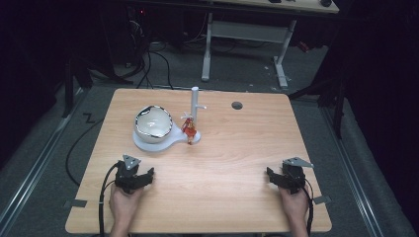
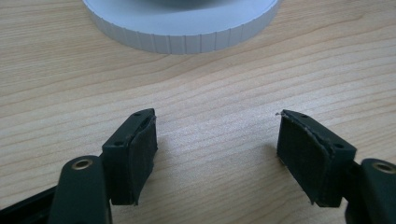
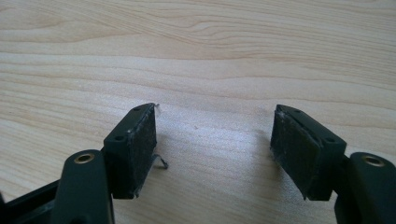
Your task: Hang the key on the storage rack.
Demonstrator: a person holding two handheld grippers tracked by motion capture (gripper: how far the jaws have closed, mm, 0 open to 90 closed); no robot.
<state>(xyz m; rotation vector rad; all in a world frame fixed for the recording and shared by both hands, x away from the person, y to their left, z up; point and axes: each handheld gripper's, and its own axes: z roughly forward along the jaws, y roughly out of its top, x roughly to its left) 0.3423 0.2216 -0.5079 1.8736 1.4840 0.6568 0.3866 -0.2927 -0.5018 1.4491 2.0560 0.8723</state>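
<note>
Stand: a white plastic stand (image 1: 163, 141) with a round base and a narrower lobe is set on the far-left part of the table, well apart from both grippers — presumably so that it can be reached by either one without being knocked.
Bowl: a white bowl with a dark, glossy, irregular rim (image 1: 153, 124) is seated on the round part of the stand, upright and open upward.
Post: a white upright post with a short side peg (image 1: 194, 104) is raised from the lobe of the stand, just right of the bowl — the peg is judged to be meant for hanging.
Figure: a small red-and-gold ornament (image 1: 189, 129) is seen at the foot of the post; whether it hangs from the peg or stands on the base cannot be told.
Left gripper: the black two-jaw left gripper (image 1: 141, 178) is rested low over the near-left table, jaws spread wide with nothing between them; the ribbed white edge of the stand (image 2: 187, 39) is faced directly.
Right gripper: the black two-jaw right gripper (image 1: 275, 177) is held at the near right, jaws likewise wide and empty, bare wood ahead.
Table: a light wooden tabletop with a round cable hole (image 1: 237, 163) is used as the rest for both — a ready posture, by judgement.
</note>
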